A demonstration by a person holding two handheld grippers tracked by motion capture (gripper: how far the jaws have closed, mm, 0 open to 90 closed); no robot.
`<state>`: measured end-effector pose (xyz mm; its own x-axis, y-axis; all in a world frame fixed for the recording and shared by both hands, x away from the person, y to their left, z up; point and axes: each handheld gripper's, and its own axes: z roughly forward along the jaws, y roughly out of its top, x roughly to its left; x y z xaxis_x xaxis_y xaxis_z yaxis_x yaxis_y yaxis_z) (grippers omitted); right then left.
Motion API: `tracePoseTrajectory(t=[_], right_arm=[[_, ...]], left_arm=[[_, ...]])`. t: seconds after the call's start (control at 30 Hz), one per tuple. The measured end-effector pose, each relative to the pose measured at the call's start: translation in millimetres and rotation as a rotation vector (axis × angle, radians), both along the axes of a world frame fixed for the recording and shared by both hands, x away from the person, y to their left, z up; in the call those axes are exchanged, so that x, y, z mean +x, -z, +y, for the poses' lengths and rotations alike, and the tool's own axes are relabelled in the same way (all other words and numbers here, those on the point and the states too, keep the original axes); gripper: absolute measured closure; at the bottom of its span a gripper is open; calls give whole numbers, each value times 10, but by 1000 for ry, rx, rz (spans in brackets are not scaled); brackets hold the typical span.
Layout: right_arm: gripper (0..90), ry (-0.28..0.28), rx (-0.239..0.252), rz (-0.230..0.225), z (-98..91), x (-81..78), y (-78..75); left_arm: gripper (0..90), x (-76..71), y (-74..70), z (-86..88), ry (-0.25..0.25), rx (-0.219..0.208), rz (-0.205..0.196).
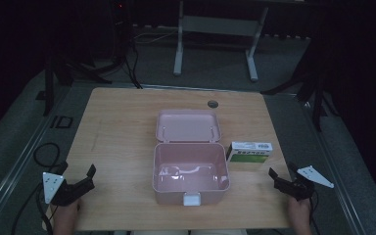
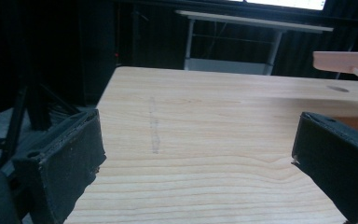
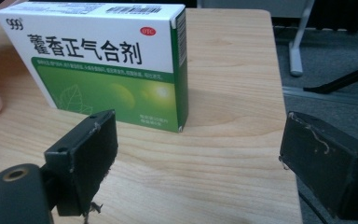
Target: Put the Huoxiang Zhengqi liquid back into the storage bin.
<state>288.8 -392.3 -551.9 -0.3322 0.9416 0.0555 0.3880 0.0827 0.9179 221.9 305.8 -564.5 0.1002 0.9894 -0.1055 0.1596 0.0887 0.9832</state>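
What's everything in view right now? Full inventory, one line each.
Light wooden table: one, pale wood, centre of the high view.
Pink plastic storage box: one, pink, table centre, lid open and laid back, white latch at front.
White and green cardboard medicine carton: one, standing right of the box, just ahead of the right gripper.
Round grommet hole: one, grey, far table edge.
Grey metal frame: one, on the floor beyond the table.
Left gripper: one, black, near left corner, jaws open, nothing between them.
Right gripper: one, black, near right corner, jaws open, facing the carton.
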Motion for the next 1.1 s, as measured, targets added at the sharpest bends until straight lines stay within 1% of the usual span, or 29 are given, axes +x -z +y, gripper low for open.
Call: tracePoseTrajectory(t=[0.07,0.17,0.27,0.37,0.47,0.57,0.63,0.67,0.7,0.77,0.8,0.83,0.87,0.9,0.93,1.0,1.1], right_arm=[[109,0,-7,9,9,8,0],[122,-8,-34,25,44,26,0],[122,-43,-25,51,45,52,1],[122,-78,-15,67,39,67,2],[122,-173,-15,112,44,96,7],[126,-265,-40,157,60,120,13],[127,-309,-69,184,72,138,19],[127,-309,-69,184,72,138,19],[127,-361,-79,209,86,159,25],[127,-405,-101,239,109,181,31],[131,-428,-108,249,119,190,32],[131,-428,-108,249,119,190,32],[131,-468,-142,263,154,198,29],[131,-468,-142,263,154,198,29],[130,-509,-158,277,181,205,21],[131,-545,-178,282,202,209,8],[132,-608,-202,310,232,217,-30]], left_arm=[[22,2,-2,-11,2,14,5],[22,1,-2,-9,2,12,5],[22,-1,-1,-3,0,5,4],[22,0,-2,-3,1,3,7],[22,1,-2,-1,2,5,9],[22,2,-3,-1,2,6,10],[22,2,-3,-4,2,9,10],[22,2,-3,-4,2,9,10],[22,4,-4,-5,3,10,12],[22,4,-4,-3,3,9,13],[22,4,-4,-3,3,9,13],[22,4,-4,-3,4,9,13],[22,4,-4,-2,5,9,13],[22,4,-4,-2,5,9,13],[22,4,-4,-4,6,10,12],[22,4,-4,-5,6,11,13],[22,4,-4,-6,7,11,11]])
